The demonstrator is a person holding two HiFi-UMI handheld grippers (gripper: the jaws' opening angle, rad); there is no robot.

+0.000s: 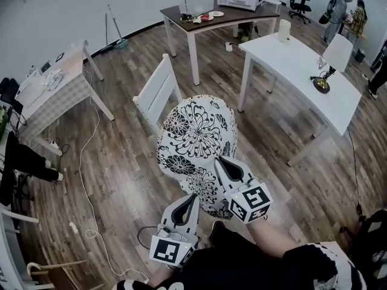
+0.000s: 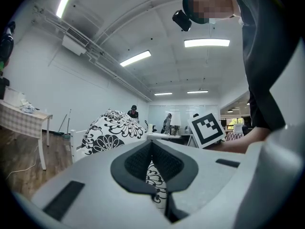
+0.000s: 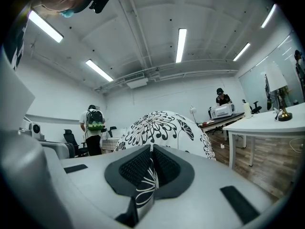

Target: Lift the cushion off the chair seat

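Note:
A round white cushion (image 1: 196,141) with a black flower print hangs in the air in front of a white wooden chair (image 1: 156,93), covering its seat from above. My left gripper (image 1: 192,203) is shut on the cushion's near edge, where printed fabric (image 2: 153,180) shows pinched between the pads. My right gripper (image 1: 222,164) is shut on the near right edge, with a fold of the cloth (image 3: 147,182) squeezed between its jaws. The cushion (image 3: 162,130) bulges up beyond both grippers, and the cushion (image 2: 112,130) also shows in the left gripper view.
A white table (image 1: 305,71) stands to the right and a brown-topped table (image 1: 211,23) with a microwave behind the chair. A checked-cloth table (image 1: 51,92) is at left. A white cable (image 1: 87,162) trails over the wooden floor. People stand at the far right.

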